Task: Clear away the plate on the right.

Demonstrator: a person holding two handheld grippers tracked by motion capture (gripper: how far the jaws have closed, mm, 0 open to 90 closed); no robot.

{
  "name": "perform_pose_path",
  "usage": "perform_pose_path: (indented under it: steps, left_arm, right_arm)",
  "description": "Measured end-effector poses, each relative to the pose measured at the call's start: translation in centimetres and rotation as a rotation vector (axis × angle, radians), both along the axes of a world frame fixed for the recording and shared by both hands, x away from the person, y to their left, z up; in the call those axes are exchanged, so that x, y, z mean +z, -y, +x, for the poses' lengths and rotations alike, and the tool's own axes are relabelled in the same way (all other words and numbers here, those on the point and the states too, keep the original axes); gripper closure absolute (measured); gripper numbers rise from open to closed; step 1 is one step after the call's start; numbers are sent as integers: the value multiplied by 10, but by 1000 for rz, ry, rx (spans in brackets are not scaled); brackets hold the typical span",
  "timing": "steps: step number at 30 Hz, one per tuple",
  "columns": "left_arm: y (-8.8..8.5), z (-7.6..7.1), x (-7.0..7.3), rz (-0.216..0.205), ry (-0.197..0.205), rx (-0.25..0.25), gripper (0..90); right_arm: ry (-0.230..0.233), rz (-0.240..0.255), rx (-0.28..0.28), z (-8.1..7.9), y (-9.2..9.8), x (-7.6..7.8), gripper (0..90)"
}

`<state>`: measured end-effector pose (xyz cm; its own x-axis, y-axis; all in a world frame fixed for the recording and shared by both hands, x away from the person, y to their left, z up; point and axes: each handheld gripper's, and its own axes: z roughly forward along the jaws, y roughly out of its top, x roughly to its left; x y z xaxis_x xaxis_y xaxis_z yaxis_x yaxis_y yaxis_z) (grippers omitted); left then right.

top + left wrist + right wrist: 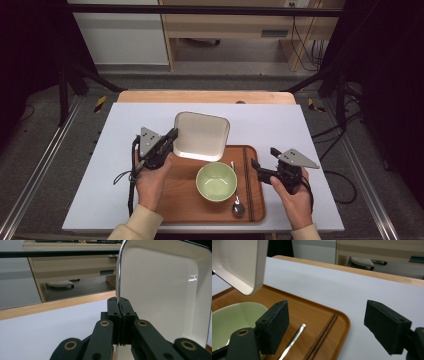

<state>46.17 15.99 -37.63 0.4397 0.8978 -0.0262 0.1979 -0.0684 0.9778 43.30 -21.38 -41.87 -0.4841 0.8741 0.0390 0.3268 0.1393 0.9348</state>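
Note:
A square cream plate (pixel 201 136) hangs over the far edge of the wooden tray (pixel 185 202), and my left gripper (pixel 172 134) is shut on its left rim. In the left gripper view both jaws pinch the thin rim of the plate (pixel 162 290) at my left gripper (pixel 121 306). My right gripper (pixel 264 158) is open by the tray's right edge, beside the chopsticks (pixel 247 185). In the right gripper view, the chopsticks (pixel 322 336) and the tray's corner (pixel 342 320) lie between the wide-apart jaws of my right gripper (pixel 325 322). The plate's corner (pixel 239 265) hovers above the tray.
A green bowl (pixel 216 181) stands mid-tray, with a metal spoon (pixel 237 202) to its right. The tray lies on a white mat (pixel 125 130) over a wooden table. Bare mat lies to the left and right of the tray. Shelving and cables stand beyond the table.

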Motion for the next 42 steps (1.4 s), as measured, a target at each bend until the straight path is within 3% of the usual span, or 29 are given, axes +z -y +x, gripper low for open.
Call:
perform_pose_path:
  steps: [8,12,20,25,32,42]
  left_arm:
    - [-18,-2,4,-21,4,30,887]
    - [-28,-5,7,-21,7,44,887]
    - [-50,-14,7,-14,0,77,887]
    - [-66,-21,1,-20,-28,94,887]
    - [-86,-35,-9,10,-79,100,887]
    - [-93,-45,-29,29,-144,77,887]
  right_arm:
    - [6,-20,-27,-6,23,-3,218]
    - [-6,-9,7,-9,35,-5,216]
    - [2,-13,-53,-16,53,-9,178]
    - [0,-34,-88,-17,60,-15,152]
    - [6,-25,-118,-20,67,-15,144]
    - [-16,-31,-108,-19,64,-19,138]
